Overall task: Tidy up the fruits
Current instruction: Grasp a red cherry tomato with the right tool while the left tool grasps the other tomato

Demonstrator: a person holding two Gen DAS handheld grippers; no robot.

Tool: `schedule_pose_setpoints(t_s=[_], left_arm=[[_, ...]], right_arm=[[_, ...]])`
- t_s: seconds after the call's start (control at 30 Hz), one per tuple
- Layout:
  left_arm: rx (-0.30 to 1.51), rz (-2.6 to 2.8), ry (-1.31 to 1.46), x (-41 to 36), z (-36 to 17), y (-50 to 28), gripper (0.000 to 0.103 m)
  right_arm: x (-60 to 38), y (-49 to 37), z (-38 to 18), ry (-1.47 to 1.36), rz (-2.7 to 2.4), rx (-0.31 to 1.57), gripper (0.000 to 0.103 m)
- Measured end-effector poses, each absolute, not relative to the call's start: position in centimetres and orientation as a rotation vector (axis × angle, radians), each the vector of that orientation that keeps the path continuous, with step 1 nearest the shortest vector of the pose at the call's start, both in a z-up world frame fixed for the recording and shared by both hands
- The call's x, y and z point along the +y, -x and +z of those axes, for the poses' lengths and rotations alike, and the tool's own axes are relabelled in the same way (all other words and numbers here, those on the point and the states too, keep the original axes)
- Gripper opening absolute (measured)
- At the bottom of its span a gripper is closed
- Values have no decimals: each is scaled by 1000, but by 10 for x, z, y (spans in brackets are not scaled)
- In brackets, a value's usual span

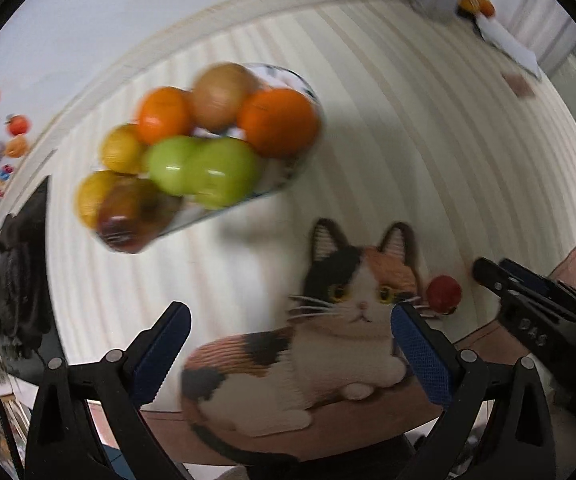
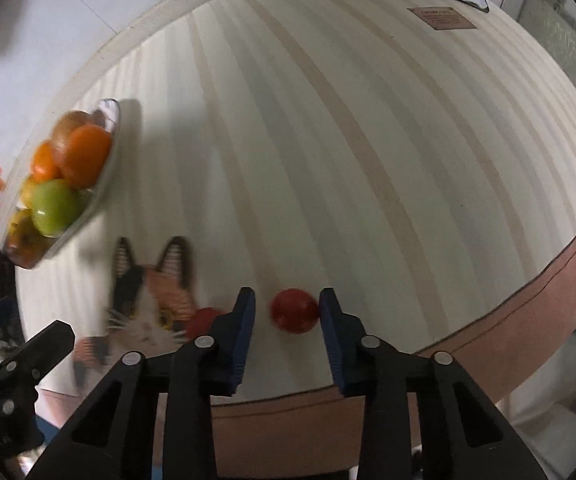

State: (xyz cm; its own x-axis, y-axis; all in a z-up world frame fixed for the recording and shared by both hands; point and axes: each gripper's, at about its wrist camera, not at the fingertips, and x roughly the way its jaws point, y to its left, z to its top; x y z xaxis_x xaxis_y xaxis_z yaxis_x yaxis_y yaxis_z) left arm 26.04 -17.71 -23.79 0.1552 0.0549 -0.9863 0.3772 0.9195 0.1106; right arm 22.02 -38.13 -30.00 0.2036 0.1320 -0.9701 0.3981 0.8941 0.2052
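Currently, the right gripper point(image 2: 288, 320) is set w/ jaws released around a red fruit point(image 2: 295, 311), which lies on the desk point(image 2: 367, 140) near its front edge. The fruit is touching or nearly touching the right pad; a gap is left at the left pad. A second red fruit point(image 2: 204, 319) is seen just beside the left finger, approx. at the cat mat point(image 2: 152, 304). The plate point(image 1: 288, 172), already piled w/ oranges, green apples etc., is placed toward the desk's far-left edge.

Procedure:
- The jaws should be centred on the fruit before closing, so it is not rolled off the front edge.
- Closure should be gentle; the fruit appears smooth and round.
- The left gripper point(image 1: 288, 356) is held released, nothing between its pads, over the cat mat, and should be kept out of the path to the plate.
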Motion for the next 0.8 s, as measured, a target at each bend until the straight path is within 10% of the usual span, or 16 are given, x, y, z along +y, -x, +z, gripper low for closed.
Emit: schedule_pose_setpoints(t_s=[0.63, 0.8], left_arm=[[1571, -501, -260, -252, -290, -237, 91], [1586, -524, -293, -267, -300, -229, 64]], right_arm=[[-440, -184, -290, -586, -258, 1284, 27], [-450, -177, -293, -606, -262, 1287, 27]])
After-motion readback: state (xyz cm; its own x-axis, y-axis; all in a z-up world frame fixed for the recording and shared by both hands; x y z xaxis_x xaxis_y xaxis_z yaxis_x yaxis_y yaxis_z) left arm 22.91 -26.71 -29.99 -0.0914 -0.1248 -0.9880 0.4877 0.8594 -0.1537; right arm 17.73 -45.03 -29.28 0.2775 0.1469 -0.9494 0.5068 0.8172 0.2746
